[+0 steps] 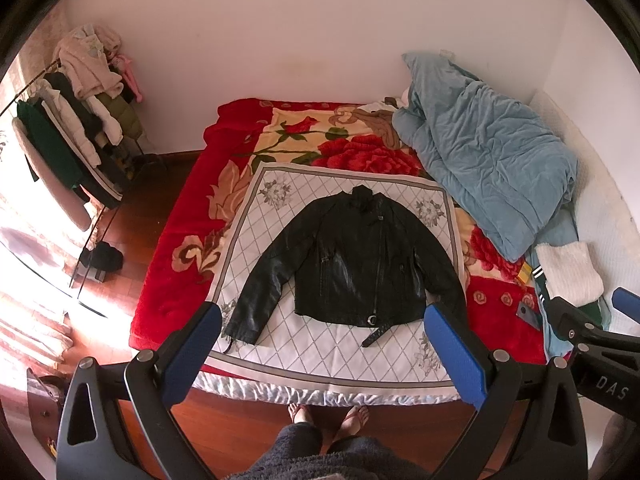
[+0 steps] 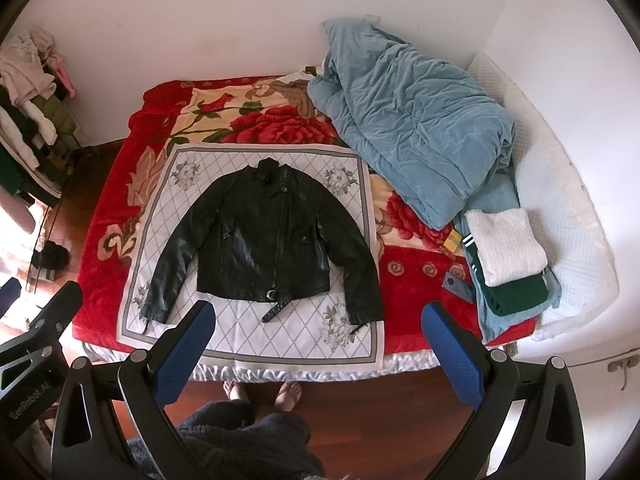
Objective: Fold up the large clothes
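Note:
A black leather jacket (image 1: 352,256) lies flat, front up and sleeves spread, on a white diamond-patterned cloth (image 1: 320,352) on the bed; it also shows in the right wrist view (image 2: 260,244). Its belt strap hangs loose at the hem. My left gripper (image 1: 322,316) is open and empty, held high above the bed's near edge. My right gripper (image 2: 318,316) is open and empty, also high above the near edge. Each gripper shows at the side of the other's view.
A red floral blanket (image 2: 112,240) covers the bed. A crumpled blue quilt (image 2: 412,128) lies at the back right. Folded white and green clothes (image 2: 506,248) are stacked at the right, a phone (image 2: 458,286) beside them. A clothes rack (image 1: 80,128) stands left. My feet are on the wooden floor.

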